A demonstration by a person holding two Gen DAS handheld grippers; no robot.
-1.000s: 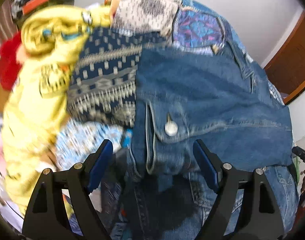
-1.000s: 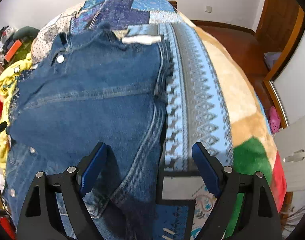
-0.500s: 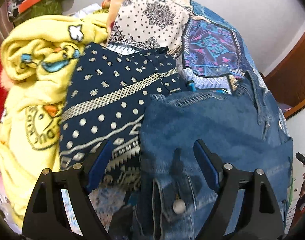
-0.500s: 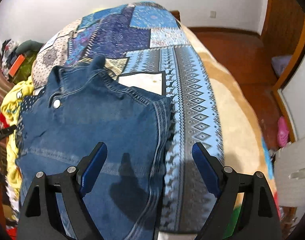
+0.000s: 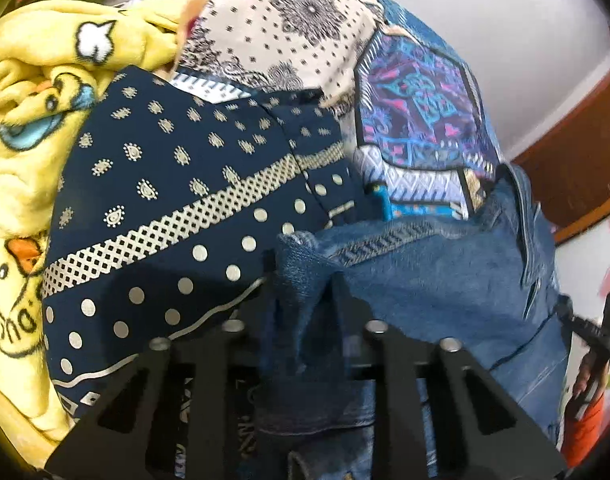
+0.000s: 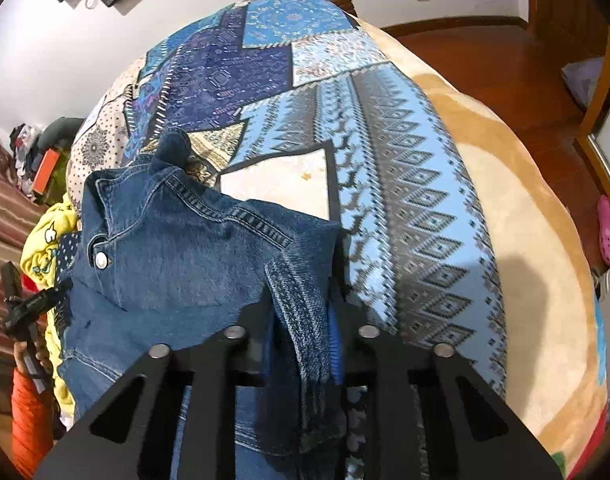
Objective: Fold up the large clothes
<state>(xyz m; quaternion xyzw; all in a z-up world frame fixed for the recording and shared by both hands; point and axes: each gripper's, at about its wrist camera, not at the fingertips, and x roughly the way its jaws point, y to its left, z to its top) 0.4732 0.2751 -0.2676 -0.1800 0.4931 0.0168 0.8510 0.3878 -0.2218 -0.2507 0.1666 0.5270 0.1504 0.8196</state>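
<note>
A blue denim jacket (image 6: 177, 264) lies on a patchwork bedspread (image 6: 405, 208). My right gripper (image 6: 301, 292) is shut on the jacket's right edge, with a fold of denim pinched between the fingers. My left gripper (image 5: 301, 280) is shut on the jacket's left edge (image 5: 297, 256), denim bunched between its fingers; the rest of the jacket (image 5: 445, 280) spreads to the right. The collar and a metal snap button (image 6: 101, 260) show at the left in the right wrist view.
A navy dotted cloth (image 5: 177, 208) and a yellow cartoon blanket (image 5: 29, 120) lie left of the jacket. A clothes pile (image 6: 29, 152) sits at the far left. Wooden floor (image 6: 505, 60) and a pink shoe (image 6: 609, 232) lie right of the bed.
Both grippers have closed from wide open onto the jacket's left and right edges. The denim edges now stand bunched up between the fingers.
</note>
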